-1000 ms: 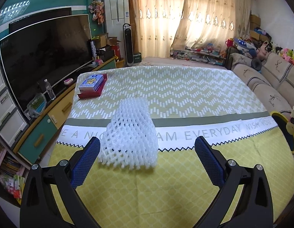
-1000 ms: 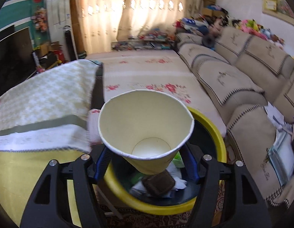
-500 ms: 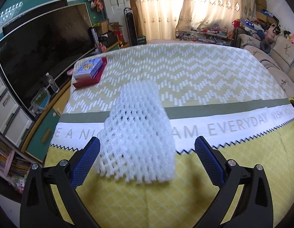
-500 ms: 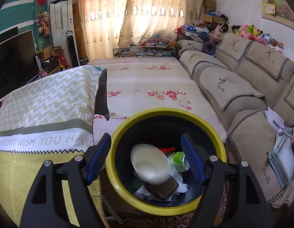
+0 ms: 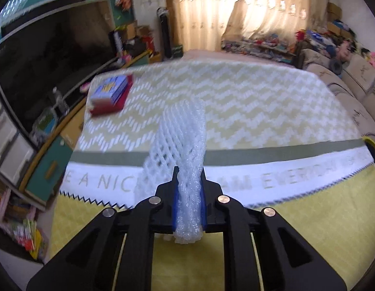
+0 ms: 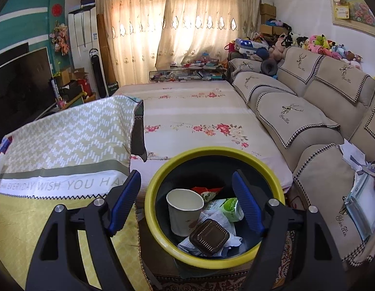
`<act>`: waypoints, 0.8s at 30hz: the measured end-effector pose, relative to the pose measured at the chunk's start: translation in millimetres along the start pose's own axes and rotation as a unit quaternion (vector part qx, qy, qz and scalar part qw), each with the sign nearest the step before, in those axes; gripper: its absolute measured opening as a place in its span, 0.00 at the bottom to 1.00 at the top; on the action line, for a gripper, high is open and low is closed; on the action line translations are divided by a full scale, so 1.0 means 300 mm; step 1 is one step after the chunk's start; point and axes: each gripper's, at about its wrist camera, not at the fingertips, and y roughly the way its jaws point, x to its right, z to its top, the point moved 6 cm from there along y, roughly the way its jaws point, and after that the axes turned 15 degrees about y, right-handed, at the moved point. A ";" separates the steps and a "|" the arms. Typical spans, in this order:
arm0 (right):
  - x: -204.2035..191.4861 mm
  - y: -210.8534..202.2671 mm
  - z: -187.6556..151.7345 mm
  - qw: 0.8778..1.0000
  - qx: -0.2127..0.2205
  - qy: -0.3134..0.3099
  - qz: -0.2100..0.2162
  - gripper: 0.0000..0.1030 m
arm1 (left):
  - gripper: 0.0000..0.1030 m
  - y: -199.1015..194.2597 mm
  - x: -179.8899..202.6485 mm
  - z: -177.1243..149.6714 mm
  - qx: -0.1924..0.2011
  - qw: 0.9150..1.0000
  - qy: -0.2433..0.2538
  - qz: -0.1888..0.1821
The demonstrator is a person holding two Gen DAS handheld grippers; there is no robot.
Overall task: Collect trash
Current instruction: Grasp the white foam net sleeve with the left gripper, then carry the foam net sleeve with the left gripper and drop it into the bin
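In the left wrist view, the left gripper (image 5: pixel 189 181) is clenched on a white foam net sleeve (image 5: pixel 181 140), squeezing its near end flat between the blue pads (image 5: pixel 175 208) while the rest stands out over the yellow tablecloth (image 5: pixel 296 230). The foam is springy and light, so the squeeze is best kept firm and the carry smooth toward the bin, whose rim only just shows at the right edge.

In the right wrist view, the right gripper (image 6: pixel 186 203) hangs released and empty above the yellow-rimmed bin (image 6: pixel 151 208), where a paper cup (image 6: pixel 183 211) lies among wrappers. It should probably clear aside so the left can drop the sleeve well inside the rim
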 end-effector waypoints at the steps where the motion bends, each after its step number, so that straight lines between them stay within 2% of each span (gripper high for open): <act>1: 0.006 -0.014 0.002 1.000 0.004 0.001 0.000 0.71 | 0.13 -0.030 0.043 0.023 0.011 1.000 0.015 -0.009; 4: 0.043 -0.062 0.012 1.000 0.017 0.004 -0.005 0.71 | 0.13 -0.101 0.163 0.091 0.040 0.997 0.048 -0.036; 7: 0.096 -0.115 0.013 0.999 0.029 0.013 -0.012 0.71 | 0.13 -0.189 0.342 0.177 0.077 0.989 0.093 -0.085; 10: 0.160 -0.161 0.010 0.999 0.037 0.026 -0.021 0.72 | 0.14 -0.258 0.567 0.259 0.107 0.973 0.145 -0.146; 15: 0.288 -0.213 0.002 0.997 0.044 0.052 -0.039 0.73 | 0.14 -0.322 0.956 0.368 0.134 0.938 0.226 -0.228; 20: 0.405 -0.235 -0.021 0.995 0.041 0.076 -0.055 0.73 | 0.16 -0.307 1.324 0.438 0.115 0.907 0.281 -0.293; 24: 0.459 -0.252 -0.031 0.993 0.042 0.091 -0.058 0.74 | 0.18 -0.237 1.553 0.451 0.084 0.895 0.312 -0.308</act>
